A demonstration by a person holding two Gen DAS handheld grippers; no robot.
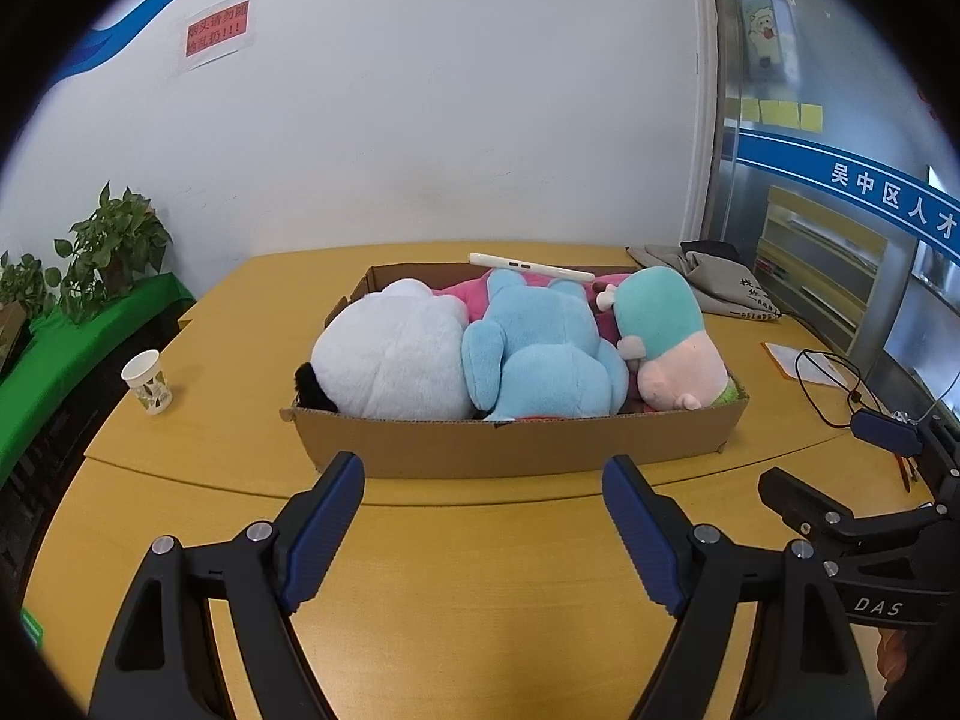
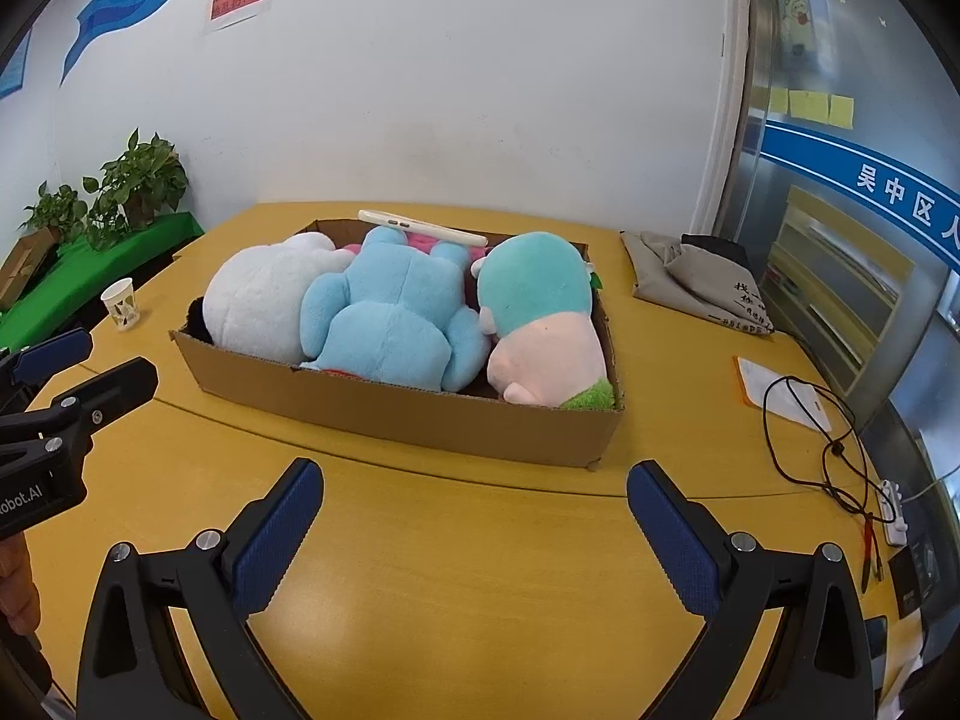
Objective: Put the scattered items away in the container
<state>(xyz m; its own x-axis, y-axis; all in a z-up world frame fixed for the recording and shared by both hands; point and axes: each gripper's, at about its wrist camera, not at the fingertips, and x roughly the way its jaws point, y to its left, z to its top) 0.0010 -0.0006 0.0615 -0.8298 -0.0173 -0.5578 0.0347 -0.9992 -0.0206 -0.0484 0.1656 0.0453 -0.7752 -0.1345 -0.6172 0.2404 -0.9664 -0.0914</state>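
both the left gripper (image 1: 483,531) and right gripper (image 2: 474,540) hang spread and empty before the cardboard box (image 1: 516,450); three plush toys (image 1: 540,348) fill it; the white tablet (image 1: 531,267), seemingly perched across the far rim, might slide off if nudged

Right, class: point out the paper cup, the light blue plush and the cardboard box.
paper cup (image 1: 147,382), left wrist view, side wall.
light blue plush (image 2: 390,324), right wrist view, its back.
cardboard box (image 1: 510,447), left wrist view, near wall.
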